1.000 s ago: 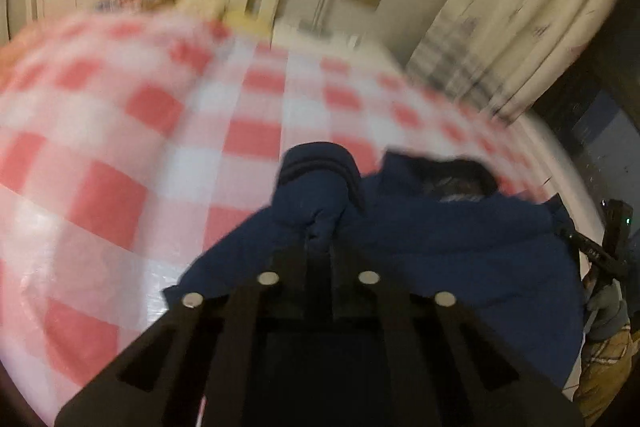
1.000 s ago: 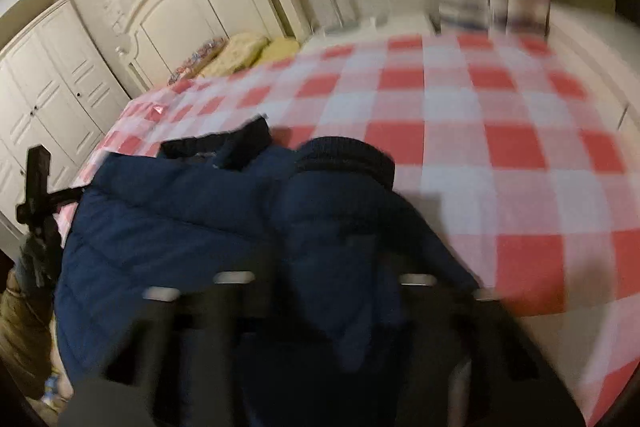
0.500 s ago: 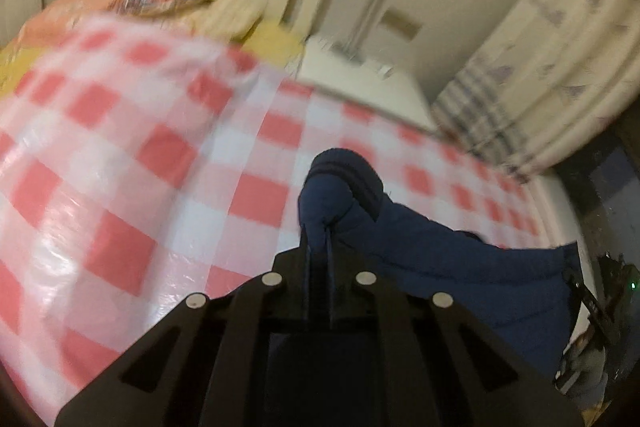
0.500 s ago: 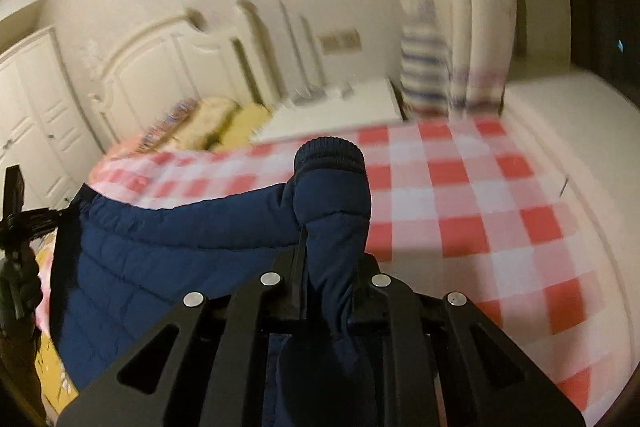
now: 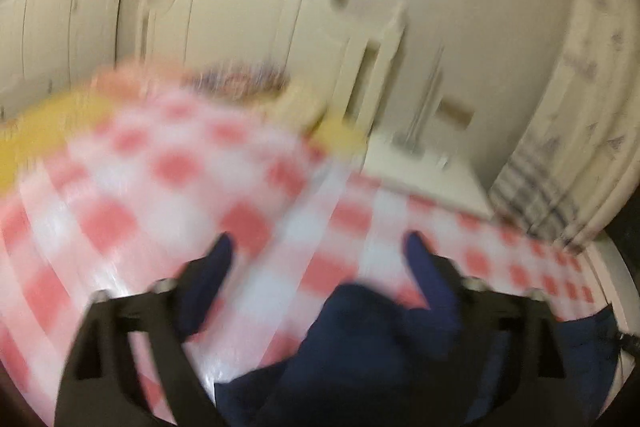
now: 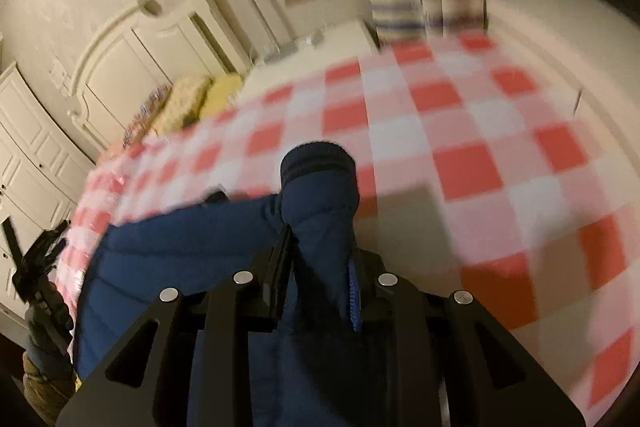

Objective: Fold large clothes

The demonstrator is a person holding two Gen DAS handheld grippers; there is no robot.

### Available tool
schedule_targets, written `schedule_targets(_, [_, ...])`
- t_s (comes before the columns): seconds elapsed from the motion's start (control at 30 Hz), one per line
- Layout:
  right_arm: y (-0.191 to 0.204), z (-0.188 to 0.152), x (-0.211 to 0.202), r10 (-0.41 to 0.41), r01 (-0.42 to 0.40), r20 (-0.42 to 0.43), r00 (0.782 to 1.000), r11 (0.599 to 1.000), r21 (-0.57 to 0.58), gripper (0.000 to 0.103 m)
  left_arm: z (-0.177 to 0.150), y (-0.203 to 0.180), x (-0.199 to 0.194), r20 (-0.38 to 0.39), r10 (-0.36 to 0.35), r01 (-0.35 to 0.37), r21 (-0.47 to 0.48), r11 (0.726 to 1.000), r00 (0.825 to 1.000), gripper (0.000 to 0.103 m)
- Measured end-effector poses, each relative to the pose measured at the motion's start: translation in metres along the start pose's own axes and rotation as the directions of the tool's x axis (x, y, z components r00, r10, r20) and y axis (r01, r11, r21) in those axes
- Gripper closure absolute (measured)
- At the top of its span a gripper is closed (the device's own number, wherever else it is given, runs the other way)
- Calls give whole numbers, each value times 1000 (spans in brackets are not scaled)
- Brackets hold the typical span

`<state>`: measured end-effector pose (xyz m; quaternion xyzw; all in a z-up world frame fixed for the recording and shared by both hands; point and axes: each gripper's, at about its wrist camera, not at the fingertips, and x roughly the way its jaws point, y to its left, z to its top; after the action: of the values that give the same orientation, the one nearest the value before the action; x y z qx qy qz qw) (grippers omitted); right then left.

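Left gripper [image 5: 320, 247] opening, nothing pinched; navy puffer jacket [image 5: 372, 355] at 6 o'clock. Right gripper [image 6: 320, 247] clamped on jacket sleeve [image 6: 320, 195]. No legible writing.

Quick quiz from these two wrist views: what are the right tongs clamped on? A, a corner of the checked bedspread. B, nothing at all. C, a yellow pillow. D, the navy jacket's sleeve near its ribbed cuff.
D: in the right wrist view the right tongs pinch the navy jacket's sleeve just below its ribbed cuff, raised above the checked bedspread.
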<state>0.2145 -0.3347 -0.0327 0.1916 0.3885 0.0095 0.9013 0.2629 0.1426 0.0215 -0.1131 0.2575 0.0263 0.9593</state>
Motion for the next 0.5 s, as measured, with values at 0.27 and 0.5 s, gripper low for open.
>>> schedule_targets(0.27, [88,14,-59,-205,285,299,932,924,-255,5,22,-83,-73,65,-200,187,163,969,978,2])
schedule_targets(0.5, [90,15,-58,-81,153,292,953,960,-233,5,8,-97,-41,5,-118,117,119,986,993,2])
